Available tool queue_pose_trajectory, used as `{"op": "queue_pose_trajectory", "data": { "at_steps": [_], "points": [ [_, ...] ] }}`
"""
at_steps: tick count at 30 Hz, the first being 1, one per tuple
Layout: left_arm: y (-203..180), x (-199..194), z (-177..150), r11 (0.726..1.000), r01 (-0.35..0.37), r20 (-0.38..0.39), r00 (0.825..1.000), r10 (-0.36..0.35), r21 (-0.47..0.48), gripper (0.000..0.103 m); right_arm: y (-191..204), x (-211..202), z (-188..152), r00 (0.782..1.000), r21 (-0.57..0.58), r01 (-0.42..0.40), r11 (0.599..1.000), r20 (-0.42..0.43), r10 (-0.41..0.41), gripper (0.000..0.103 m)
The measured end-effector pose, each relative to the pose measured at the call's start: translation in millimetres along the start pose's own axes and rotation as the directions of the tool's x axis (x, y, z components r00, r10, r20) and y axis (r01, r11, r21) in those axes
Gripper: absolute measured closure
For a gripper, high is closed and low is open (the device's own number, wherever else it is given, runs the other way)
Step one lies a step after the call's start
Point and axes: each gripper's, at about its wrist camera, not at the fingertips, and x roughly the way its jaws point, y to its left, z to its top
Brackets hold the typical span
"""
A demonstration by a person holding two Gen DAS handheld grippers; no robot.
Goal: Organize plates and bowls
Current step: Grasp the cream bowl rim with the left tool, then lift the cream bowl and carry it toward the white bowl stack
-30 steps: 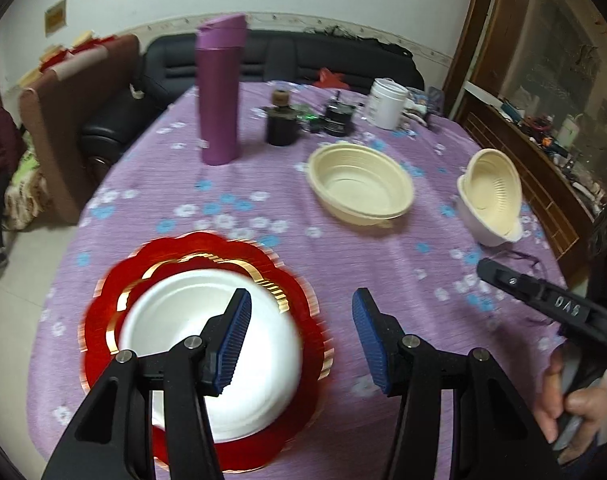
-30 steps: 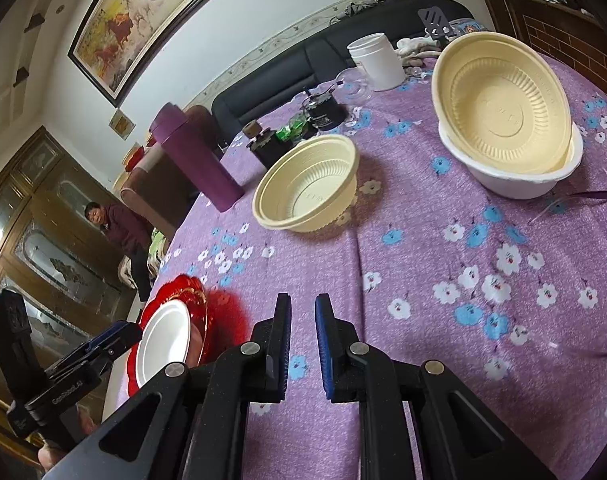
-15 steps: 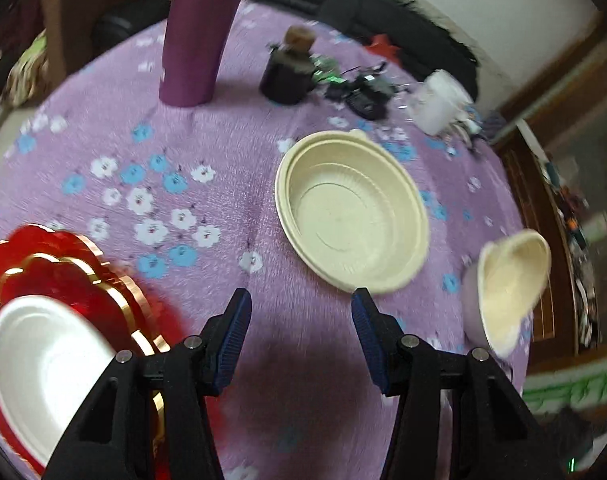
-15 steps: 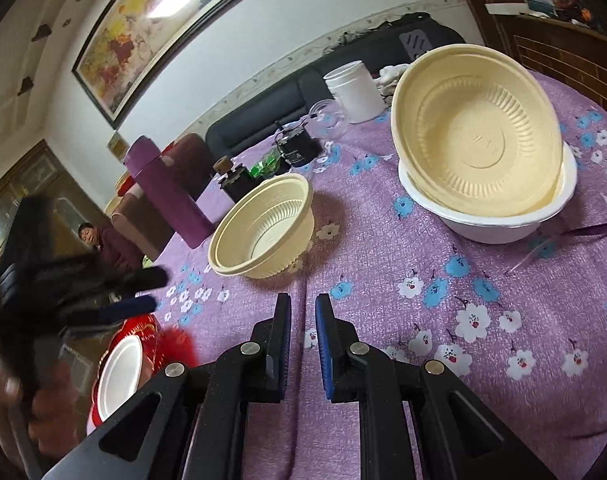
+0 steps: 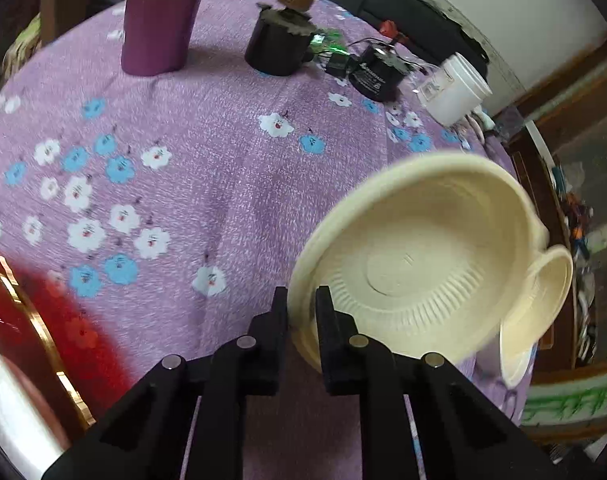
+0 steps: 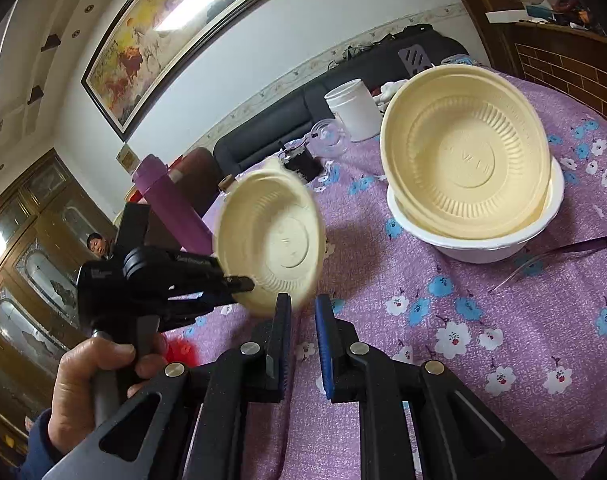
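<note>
My left gripper grips the near rim of a cream plastic bowl; its jaws are closing tight, one pad inside the rim and one outside. The bowl is lifted and tilted over the purple flowered tablecloth. The right wrist view shows the same bowl in that gripper, with a hand on the handle. My right gripper is shut and holds nothing, low over the cloth beside the raised bowl. Another cream bowl sits nested in a white bowl at the right. A red plate carries a white plate at the lower left.
A tall purple flask, a dark jar, small black devices and a white tub stand along the far side. A clear plastic utensil lies by the nested bowls. A person sits beyond the table.
My left gripper swung right from the plates to the cream bowl, shut on its rim and tipped it up off the cloth. The right gripper stayed shut and drifted slightly.
</note>
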Motion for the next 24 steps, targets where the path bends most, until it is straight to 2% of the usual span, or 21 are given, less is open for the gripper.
{"op": "queue_pose_trajectory", "data": {
  "at_steps": [4,8,13,15,17,20,22,24],
  "points": [
    [-2,-16,-10,0.997,-0.002,0.009,1.000,0.002,0.075,0.091,-6,-7,1,1.000,0.026,0.003,1.000,0.025,-0.003,0.089],
    [-12,-27,-23,0.980,-0.039,0.015,0.999,0.036,0.193,0.091,-10,-8,1,1.000,0.037,0.006,0.999,0.026,-0.007,0.089],
    [-19,-34,-37,0.950,-0.018,-0.043,0.998,0.034,0.312,0.091,-15,0,1,0.999,0.073,-0.035,0.997,-0.010,0.036,0.089],
    [-18,-37,-35,0.947,-0.044,-0.024,0.998,0.054,0.317,0.091,-16,2,1,0.999,0.076,-0.043,0.996,-0.020,0.045,0.082],
    [-18,-35,-31,0.942,-0.073,0.004,0.997,0.076,0.329,0.089,-15,3,2,0.999,0.072,-0.029,0.997,-0.016,0.031,0.068],
    [-17,-31,-32,0.940,-0.077,0.003,0.997,0.081,0.332,0.087,-13,5,3,1.000,0.064,-0.020,0.998,-0.012,0.021,0.066],
    [-18,-29,-34,0.938,-0.073,0.009,0.997,0.074,0.339,0.078,-11,9,3,0.999,0.064,-0.025,0.998,-0.021,0.026,0.066],
    [-17,-30,-38,0.938,-0.087,0.032,0.996,0.082,0.337,0.058,-11,14,2,0.999,0.066,-0.036,0.997,-0.038,0.039,0.066]
  ]
}}
